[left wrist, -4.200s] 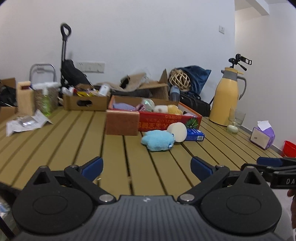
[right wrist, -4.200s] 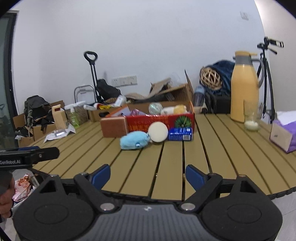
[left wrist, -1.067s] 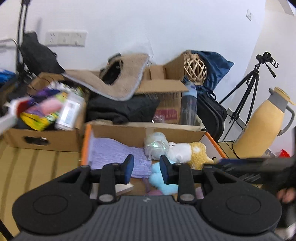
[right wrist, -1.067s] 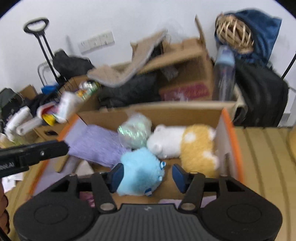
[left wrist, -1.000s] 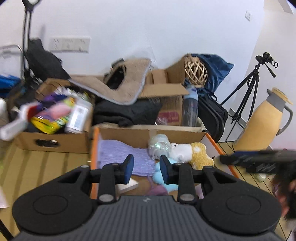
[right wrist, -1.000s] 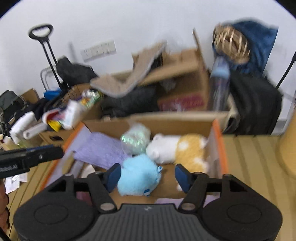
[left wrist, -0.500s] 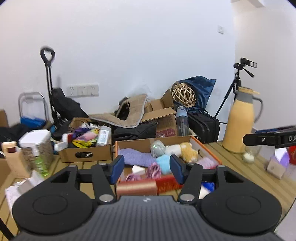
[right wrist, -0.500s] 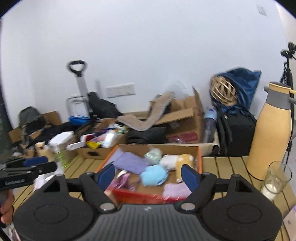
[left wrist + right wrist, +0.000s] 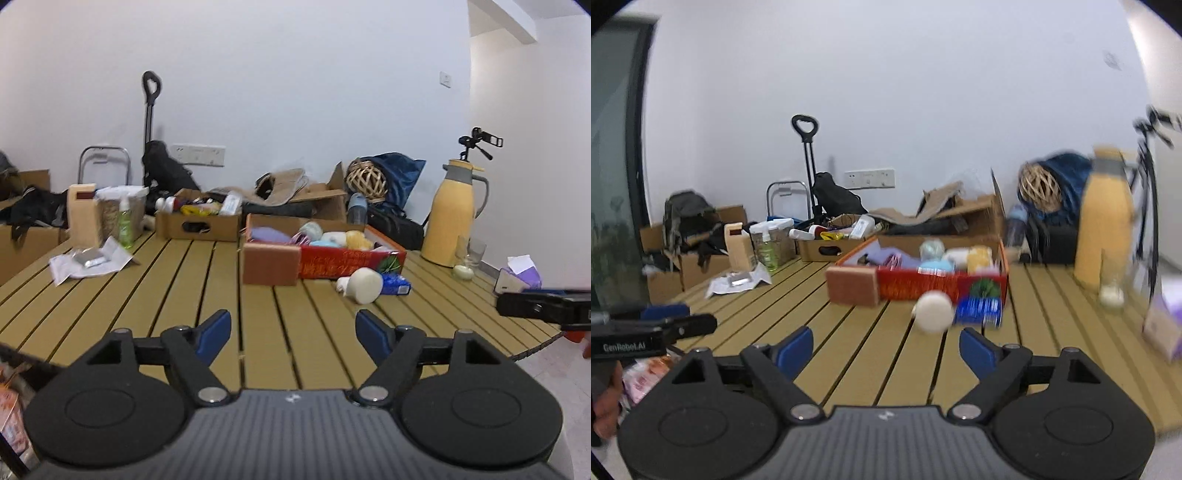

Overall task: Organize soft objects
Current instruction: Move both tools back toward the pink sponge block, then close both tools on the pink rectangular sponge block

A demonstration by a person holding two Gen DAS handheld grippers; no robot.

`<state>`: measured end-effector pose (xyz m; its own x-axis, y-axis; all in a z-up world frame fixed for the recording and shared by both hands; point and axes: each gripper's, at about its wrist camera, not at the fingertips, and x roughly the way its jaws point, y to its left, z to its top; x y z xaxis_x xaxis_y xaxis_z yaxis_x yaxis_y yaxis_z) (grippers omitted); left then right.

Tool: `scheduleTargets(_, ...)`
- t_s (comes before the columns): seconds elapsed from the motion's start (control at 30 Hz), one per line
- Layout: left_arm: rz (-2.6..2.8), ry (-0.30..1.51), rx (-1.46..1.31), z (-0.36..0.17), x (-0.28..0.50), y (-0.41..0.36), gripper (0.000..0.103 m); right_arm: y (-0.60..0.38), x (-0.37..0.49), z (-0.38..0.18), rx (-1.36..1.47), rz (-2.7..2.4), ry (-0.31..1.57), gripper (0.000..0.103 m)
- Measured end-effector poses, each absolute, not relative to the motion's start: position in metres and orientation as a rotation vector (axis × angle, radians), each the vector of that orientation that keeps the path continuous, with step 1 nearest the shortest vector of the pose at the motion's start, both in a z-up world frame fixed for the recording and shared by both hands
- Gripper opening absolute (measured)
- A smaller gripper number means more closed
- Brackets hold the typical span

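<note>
A red cardboard box (image 9: 347, 260) stands mid-table and holds soft toys: a light blue plush (image 9: 327, 242), a white and yellow plush (image 9: 354, 238), a purple cloth (image 9: 267, 234). It also shows in the right wrist view (image 9: 923, 284). A white round sponge (image 9: 364, 285) lies on the table in front of it, also in the right wrist view (image 9: 932, 312). My left gripper (image 9: 293, 334) is open and empty, low over the near table edge. My right gripper (image 9: 886, 349) is open and empty, also near the front edge.
A brown block (image 9: 271, 264) leans at the box's left front. A blue packet (image 9: 395, 286) lies beside the sponge. A yellow thermos (image 9: 456, 225), a glass (image 9: 467, 256) and a purple tissue box (image 9: 519, 277) stand right. A paper sheet (image 9: 88, 260) and cartons (image 9: 197, 223) sit left.
Both grippers pulled back from over the red box to the table's front edge and opened wide. The light blue plush, on the table 4 s ago, now lies in the box.
</note>
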<state>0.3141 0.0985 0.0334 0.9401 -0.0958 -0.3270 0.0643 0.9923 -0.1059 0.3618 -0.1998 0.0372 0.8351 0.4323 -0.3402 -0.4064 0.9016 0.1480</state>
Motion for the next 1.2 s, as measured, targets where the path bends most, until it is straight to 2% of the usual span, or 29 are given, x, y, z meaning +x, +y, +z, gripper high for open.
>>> scheduleTargets(0.33, -0.063, 0.374, -0.123, 0.02, 0.343, 0.113, 0.077, -0.199, 0.367, 0.02, 0.138, 0.426, 0.407, 0.087)
scheduleTargets(0.53, -0.079, 0.403, -0.161, 0.016, 0.41, 0.128, 0.075, -0.182, 0.421, 0.009, 0.19, 0.453, 0.459, 0.085)
scheduleTargets(0.73, -0.106, 0.413, -0.225, 0.025, 0.525, 0.154, 0.062, -0.138, 0.517, 0.005, 0.203, 0.524, 0.504, 0.07)
scheduleTargets(0.83, -0.126, 0.433, -0.262, 0.024, 0.58, 0.164, 0.058, -0.111, 0.573, 0.006, 0.23, 0.554, 0.506, 0.059)
scheduleTargets(0.93, -0.128, 0.478, -0.279, 0.014, 0.624, 0.17, 0.047, -0.084, 0.623, 0.003, 0.246, 0.568, 0.527, 0.049)
scheduleTargets(0.97, -0.131, 0.496, -0.287, 0.009, 0.635, 0.172, 0.039, -0.078, 0.636, 0.001, 0.249, 0.57, 0.532, 0.045)
scheduleTargets(1.0, -0.14, 0.515, -0.294, 0.003, 0.644, 0.173, 0.03, -0.072, 0.65, -0.001, 0.257, 0.569, 0.539, 0.043)
scheduleTargets(1.07, -0.164, 0.536, -0.32, -0.008, 0.65, 0.177, 0.025, -0.063, 0.673, -0.008, 0.278, 0.561, 0.55, 0.038)
scheduleTargets(1.17, -0.19, 0.513, -0.348, -0.014, 0.631, 0.18, 0.025, -0.054, 0.695, -0.021, 0.306, 0.562, 0.572, 0.023)
scheduleTargets(1.2, -0.2, 0.511, -0.352, -0.016, 0.621, 0.181, 0.026, -0.053, 0.695, -0.024, 0.309, 0.577, 0.595, 0.022)
